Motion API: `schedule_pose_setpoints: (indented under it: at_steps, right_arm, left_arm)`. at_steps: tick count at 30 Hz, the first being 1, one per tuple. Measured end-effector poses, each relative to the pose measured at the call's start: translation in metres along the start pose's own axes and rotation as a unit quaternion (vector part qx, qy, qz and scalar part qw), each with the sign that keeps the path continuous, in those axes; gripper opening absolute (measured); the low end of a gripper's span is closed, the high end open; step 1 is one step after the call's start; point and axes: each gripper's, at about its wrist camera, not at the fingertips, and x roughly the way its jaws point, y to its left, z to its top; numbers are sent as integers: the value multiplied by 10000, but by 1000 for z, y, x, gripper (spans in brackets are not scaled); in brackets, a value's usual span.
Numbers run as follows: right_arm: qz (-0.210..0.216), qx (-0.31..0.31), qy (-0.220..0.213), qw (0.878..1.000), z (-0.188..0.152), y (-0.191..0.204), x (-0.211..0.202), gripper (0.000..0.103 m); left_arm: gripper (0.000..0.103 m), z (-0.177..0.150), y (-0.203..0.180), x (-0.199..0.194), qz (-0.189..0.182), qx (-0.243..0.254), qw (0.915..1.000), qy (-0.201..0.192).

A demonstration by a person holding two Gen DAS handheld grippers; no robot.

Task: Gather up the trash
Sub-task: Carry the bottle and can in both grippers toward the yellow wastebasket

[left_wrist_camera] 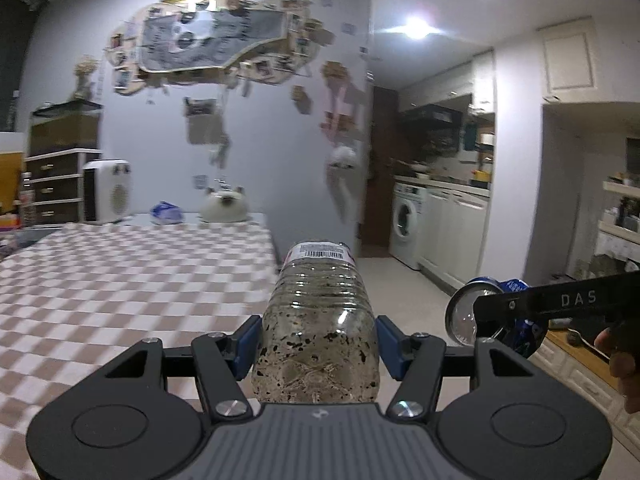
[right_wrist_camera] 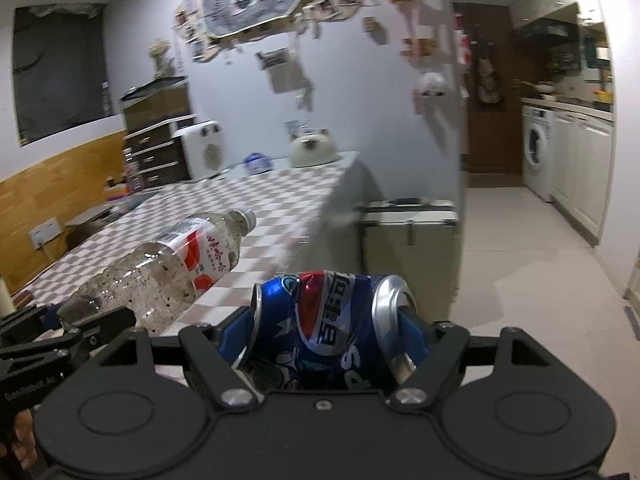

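Left claw [left_wrist_camera: 318, 346]: closed on a clear plastic bottle [left_wrist_camera: 318, 320]. The blue pads [left_wrist_camera: 249, 340] press the bottle's lower body from both sides. The bottle points straight away from the camera, cap end farthest out, base nearest the claw body. Dark specks coat the inside of its wall. A white label with a barcode wraps the far end. Bottle is held in the air, at the right edge of the checkered table [left_wrist_camera: 120, 280].

In the right wrist view, the same bottle [right_wrist_camera: 168, 268] shows at the left, tilted, cap up and to the right, over the table [right_wrist_camera: 280, 200] edge. The red and white label sits near its neck. The left claw [right_wrist_camera: 76, 320] grips its base end.

Right claw [right_wrist_camera: 324, 332]: closed on a dented blue soda can [right_wrist_camera: 324, 320]. The can lies sideways between the fingers, silver top to the right, touching the right pad [right_wrist_camera: 412, 328]. The left pad is against the can's other end. Can is also held in the air, beyond the table edge, above the floor.

From the left wrist view, the can [left_wrist_camera: 480, 312] appears at the right, silver end facing the camera, clamped in the right claw [left_wrist_camera: 504, 320]. Bottle and can are near each other, not touching.

A grey bin [right_wrist_camera: 408, 236] stands on the floor beyond the can, beside the table end.
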Motion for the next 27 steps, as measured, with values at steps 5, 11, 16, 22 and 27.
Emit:
schedule_pose_setpoints:
  at_steps: [5, 11, 16, 22, 27]
  right_arm:
    - [-324, 158, -49, 9993, -6, -55, -14, 78]
    - [-650, 136, -82, 9978, -7, -112, -25, 78]
    - [-1037, -93, -136, 9945, 7, -155, -27, 78]
    - [-1400, -308, -168, 9895, 26, -203, -21, 78]
    - [-1515, -436, -31, 9875, 23, -233, 10, 78]
  left_arm:
    - [60, -5, -39, 25, -290, 28, 9994, 180]
    - [60, -10, -79, 61, -603, -28, 9971, 460]
    - [60, -10, -105, 95, -778, -82, 9951, 597]
    - [60, -20, -125, 142, -906, -355, 9915, 860]
    - [60, -51, -134, 194, -924, -757, 9840, 1322]
